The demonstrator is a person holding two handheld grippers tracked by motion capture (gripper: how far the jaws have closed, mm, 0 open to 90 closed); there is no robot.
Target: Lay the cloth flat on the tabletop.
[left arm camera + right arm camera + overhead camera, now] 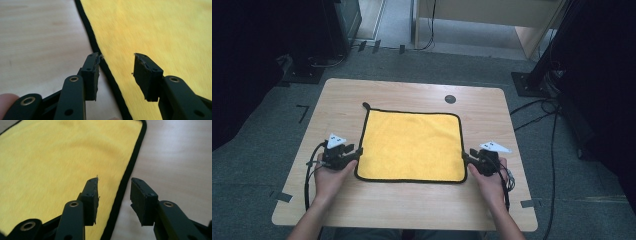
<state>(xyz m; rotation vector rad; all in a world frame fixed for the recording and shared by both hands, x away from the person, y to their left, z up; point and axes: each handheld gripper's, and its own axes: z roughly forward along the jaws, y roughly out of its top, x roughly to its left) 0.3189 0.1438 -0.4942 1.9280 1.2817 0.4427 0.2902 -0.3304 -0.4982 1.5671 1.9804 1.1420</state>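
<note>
The left gripper (358, 152) and right gripper (465, 155) both stand with jaws apart, each straddling the black hem on its own side of the yellow cloth (412, 145), which lies flat between them on the wooden table (412, 210), nothing pinched.

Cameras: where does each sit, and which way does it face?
High view: above the person's side, looking forward and down at the table; forearms, both hands show.
Left gripper view: rides the left gripper, looking along open fingers straddling the yellow cloth border.
Right gripper view: rides the right gripper, fingers open astride the cloth's opposite border.
Shared: the cloth.
</note>
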